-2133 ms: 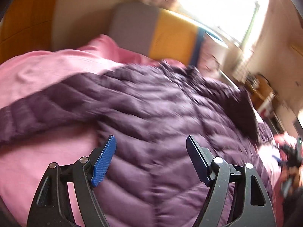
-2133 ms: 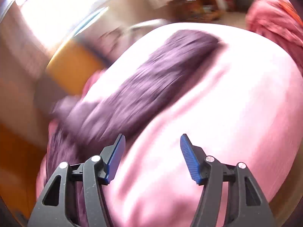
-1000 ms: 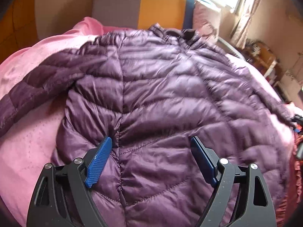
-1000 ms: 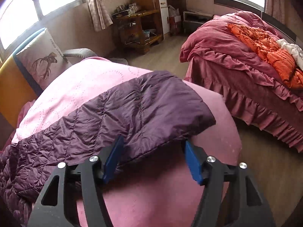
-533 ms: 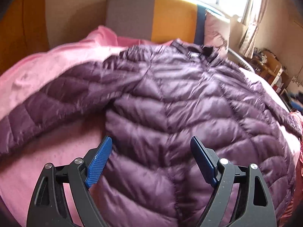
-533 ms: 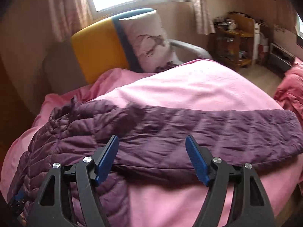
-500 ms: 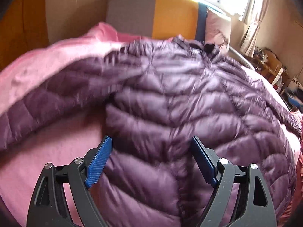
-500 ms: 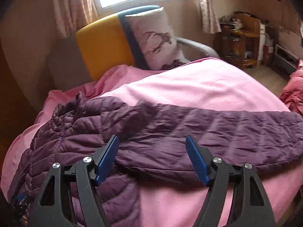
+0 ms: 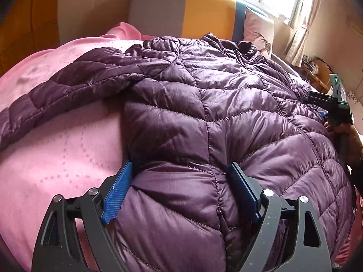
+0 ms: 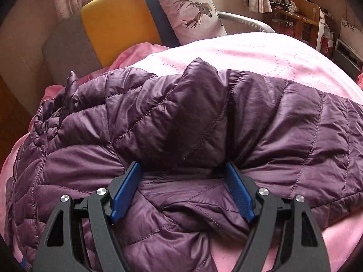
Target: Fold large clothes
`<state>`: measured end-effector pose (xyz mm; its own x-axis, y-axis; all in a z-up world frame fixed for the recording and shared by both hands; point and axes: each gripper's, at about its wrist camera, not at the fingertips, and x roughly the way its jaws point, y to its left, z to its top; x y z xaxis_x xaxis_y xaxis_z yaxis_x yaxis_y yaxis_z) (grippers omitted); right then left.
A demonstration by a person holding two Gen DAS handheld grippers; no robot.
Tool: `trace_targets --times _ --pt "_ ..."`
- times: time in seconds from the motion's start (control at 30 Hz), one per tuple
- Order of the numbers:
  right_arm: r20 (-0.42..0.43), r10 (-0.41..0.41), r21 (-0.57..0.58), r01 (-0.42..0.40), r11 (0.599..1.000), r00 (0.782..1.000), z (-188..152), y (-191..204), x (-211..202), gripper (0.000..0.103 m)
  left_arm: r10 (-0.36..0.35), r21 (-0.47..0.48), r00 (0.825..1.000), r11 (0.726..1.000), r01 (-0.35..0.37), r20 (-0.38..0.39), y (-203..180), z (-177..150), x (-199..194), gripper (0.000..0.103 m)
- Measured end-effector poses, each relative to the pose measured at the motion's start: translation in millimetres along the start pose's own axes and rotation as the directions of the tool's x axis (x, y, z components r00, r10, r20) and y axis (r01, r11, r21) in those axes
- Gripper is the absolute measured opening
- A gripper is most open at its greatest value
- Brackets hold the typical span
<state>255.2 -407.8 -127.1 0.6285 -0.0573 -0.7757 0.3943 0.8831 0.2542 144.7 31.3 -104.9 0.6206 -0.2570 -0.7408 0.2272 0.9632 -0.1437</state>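
Observation:
A purple quilted puffer jacket (image 9: 215, 113) lies spread face up on a pink bedspread (image 9: 56, 149), both sleeves out to the sides. My left gripper (image 9: 179, 188) is open, its jaws straddling the jacket's left side seam near the hem, pressed into the fabric. My right gripper (image 10: 183, 188) is open, its jaws around a bunched fold where the right sleeve (image 10: 295, 136) meets the body. The right gripper's body and the hand holding it show at the right edge of the left wrist view (image 9: 338, 111).
A grey, yellow and blue headboard (image 10: 118, 22) and a deer-print pillow (image 10: 190, 9) stand behind the bed. A wooden shelf unit (image 10: 301, 25) is at the far right. A window with curtains (image 9: 295, 6) is at the back.
Both grippers have moved down and closer to the jacket. The left now straddles the side seam; the right has swung from the sleeve's end to its bunched base. Both stay open.

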Motion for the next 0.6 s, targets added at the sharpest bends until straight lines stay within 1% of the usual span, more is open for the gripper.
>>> trace_targets --times 0.03,0.07,0.13,0.2,0.23,0.33,0.37,0.43,0.47,0.5,0.57,0.6 --pt "-0.007 0.007 0.001 -0.007 1.000 1.000 1 -1 -6 0.079 0.005 -0.003 1.000 1.000 -0.005 -0.001 -1 0 -1 0.083" --pt "-0.004 0.024 0.009 -0.024 1.000 1.000 2 -2 -12 0.084 0.008 -0.004 1.000 1.000 -0.008 0.000 -1 0 -2 0.083" --pt "0.029 0.058 0.034 -0.059 0.998 0.998 -2 -13 -34 0.085 0.005 -0.003 1.000 1.000 -0.005 0.006 -2 1 -4 0.085" --pt "0.063 0.086 0.092 -0.092 0.992 0.994 -9 -39 -58 0.085 -0.007 -0.019 1.000 1.000 0.007 0.005 0 2 -5 0.090" --pt "0.073 0.088 0.121 -0.097 0.988 0.993 -14 -50 -67 0.085 -0.006 -0.045 1.000 0.999 0.006 -0.005 1 3 -6 0.099" --pt "0.114 0.053 0.249 -0.080 0.965 0.992 -31 -106 -99 0.085 -0.022 -0.095 1.000 0.995 0.021 -0.010 6 2 -5 0.099" --pt "0.126 0.029 0.314 -0.068 0.947 0.992 -39 -133 -110 0.084 -0.021 -0.098 1.000 0.995 0.020 -0.011 6 2 -6 0.099" --pt "0.138 -0.014 0.414 -0.044 0.909 0.990 -50 -173 -124 0.080 -0.015 -0.097 1.000 0.995 0.013 -0.016 4 2 -6 0.099" --pt "0.138 -0.045 0.478 -0.027 0.878 0.989 -57 -197 -130 0.077 -0.011 -0.096 1.000 0.995 0.009 -0.018 4 2 -6 0.099" --pt "0.136 -0.066 0.547 -0.019 0.837 0.989 -64 -221 -134 0.069 -0.006 -0.096 1.000 0.995 0.004 -0.021 3 3 -5 0.099" --pt "0.158 -0.056 0.655 -0.062 0.753 0.986 -71 -259 -139 0.057 0.000 -0.098 1.000 0.995 -0.003 -0.026 2 3 -5 0.099" --pt "0.171 -0.043 0.683 -0.087 0.725 0.984 -69 -271 -141 0.056 0.004 -0.099 0.999 0.995 -0.007 -0.032 1 3 -5 0.099"
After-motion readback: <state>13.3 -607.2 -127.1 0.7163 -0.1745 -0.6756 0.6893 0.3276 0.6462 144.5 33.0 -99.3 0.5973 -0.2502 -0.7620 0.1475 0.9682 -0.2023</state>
